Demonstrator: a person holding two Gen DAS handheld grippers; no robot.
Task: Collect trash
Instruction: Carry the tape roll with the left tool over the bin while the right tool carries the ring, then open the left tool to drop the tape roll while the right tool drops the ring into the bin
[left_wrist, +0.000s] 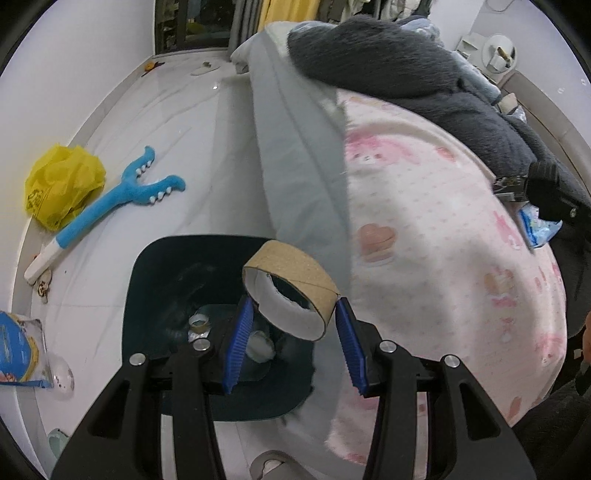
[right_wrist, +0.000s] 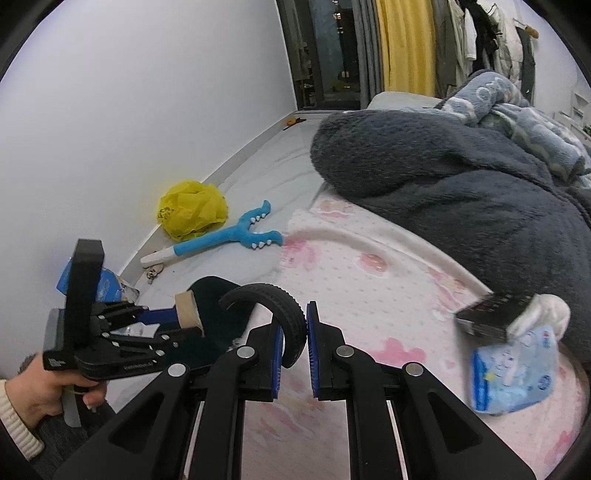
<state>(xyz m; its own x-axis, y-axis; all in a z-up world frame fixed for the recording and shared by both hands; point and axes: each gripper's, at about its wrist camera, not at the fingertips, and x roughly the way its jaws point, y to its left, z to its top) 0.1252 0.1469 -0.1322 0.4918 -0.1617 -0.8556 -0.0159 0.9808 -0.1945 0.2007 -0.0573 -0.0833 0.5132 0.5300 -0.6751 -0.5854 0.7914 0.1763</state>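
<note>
My left gripper (left_wrist: 293, 321) is shut on a cardboard tape roll core (left_wrist: 291, 286) and holds it above a dark bin (left_wrist: 147, 280) that stands on the bed. The bin has small scraps at its bottom. In the right wrist view the left gripper (right_wrist: 177, 317) holds the cardboard core (right_wrist: 186, 309) over the dark bin (right_wrist: 221, 306). My right gripper (right_wrist: 295, 332) is shut on a curved piece of black rubber tyre (right_wrist: 273, 302), above the pink blanket (right_wrist: 369, 295).
A crumpled yellow bag (left_wrist: 61, 184) and a blue plush claw toy (left_wrist: 110, 206) lie on the white sheet by the wall. A blue snack packet (left_wrist: 18, 350) lies at the left. A tissue pack (right_wrist: 513, 369) and a black box (right_wrist: 491, 314) rest on the pink blanket near dark fleece bedding (right_wrist: 443, 177).
</note>
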